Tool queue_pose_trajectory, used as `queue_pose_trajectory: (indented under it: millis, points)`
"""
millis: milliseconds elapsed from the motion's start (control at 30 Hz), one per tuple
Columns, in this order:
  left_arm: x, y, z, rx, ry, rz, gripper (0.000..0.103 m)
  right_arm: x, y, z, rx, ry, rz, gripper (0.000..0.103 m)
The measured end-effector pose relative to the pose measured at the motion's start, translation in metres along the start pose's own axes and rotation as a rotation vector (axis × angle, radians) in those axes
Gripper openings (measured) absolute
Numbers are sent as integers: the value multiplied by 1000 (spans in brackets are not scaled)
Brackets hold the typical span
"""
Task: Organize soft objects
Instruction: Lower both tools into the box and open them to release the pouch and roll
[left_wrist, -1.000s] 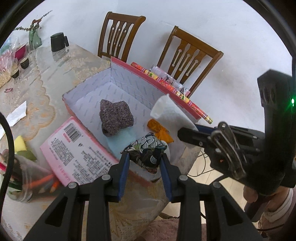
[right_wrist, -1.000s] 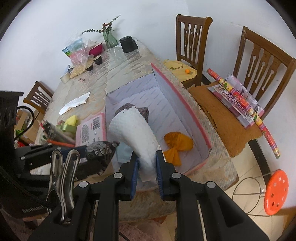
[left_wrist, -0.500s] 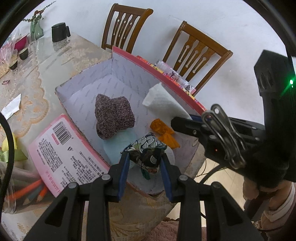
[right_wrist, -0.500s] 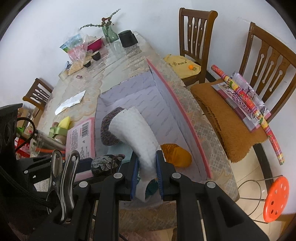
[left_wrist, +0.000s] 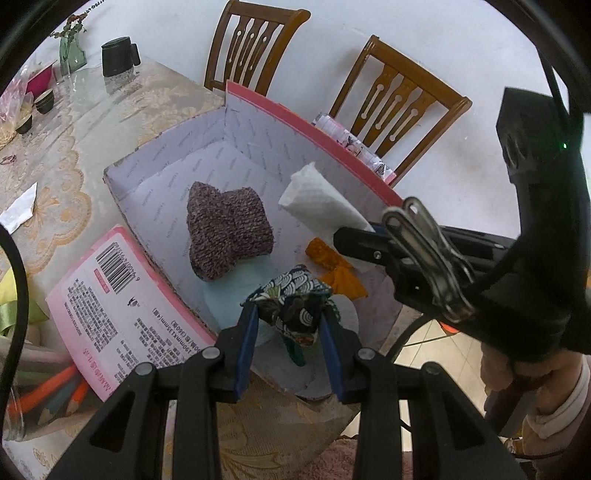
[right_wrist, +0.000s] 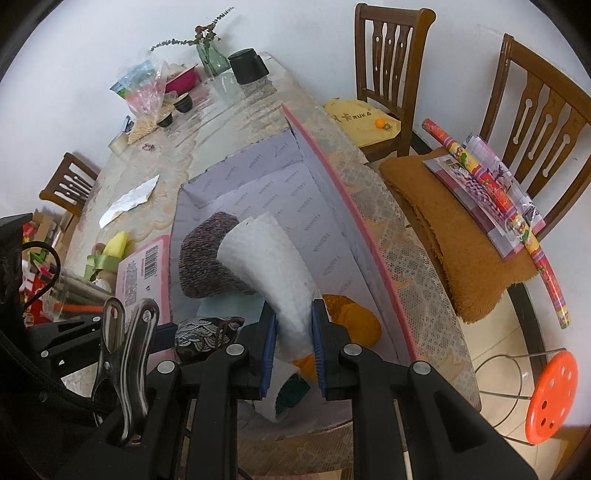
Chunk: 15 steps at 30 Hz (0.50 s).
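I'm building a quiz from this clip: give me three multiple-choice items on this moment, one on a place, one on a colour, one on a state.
1. Where does the knitted piece lie?
A. inside the open box
B. on a chair
C. on the floor

2. What colour is the cloth bow in the box?
A. blue
B. orange
C. black

3. What is the left gripper doing?
A. hanging open
B. clamped on the patterned pouch
C. clamped on a pencil

Answers: 1 A, it rests on the box's pale floor; 2 B, orange in both views; 3 B, both blue pads press the pouch's sides.
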<state>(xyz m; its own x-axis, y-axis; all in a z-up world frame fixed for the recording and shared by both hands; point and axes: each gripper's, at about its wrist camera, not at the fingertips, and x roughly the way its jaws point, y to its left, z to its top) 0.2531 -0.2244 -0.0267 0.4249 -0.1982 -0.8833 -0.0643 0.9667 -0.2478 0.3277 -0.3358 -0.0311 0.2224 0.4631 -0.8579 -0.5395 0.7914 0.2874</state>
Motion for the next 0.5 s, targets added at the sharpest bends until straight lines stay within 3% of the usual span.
queue_pose_trajectory:
  millis: [333, 500]
  points:
    - [-1, -3, -1, 8, -2, 6, 35, 4, -1, 1, 11, 5, 1, 20]
    - [-4, -6, -3, 19, -7, 12, 36, -1, 0, 1, 17, -15, 5, 25]
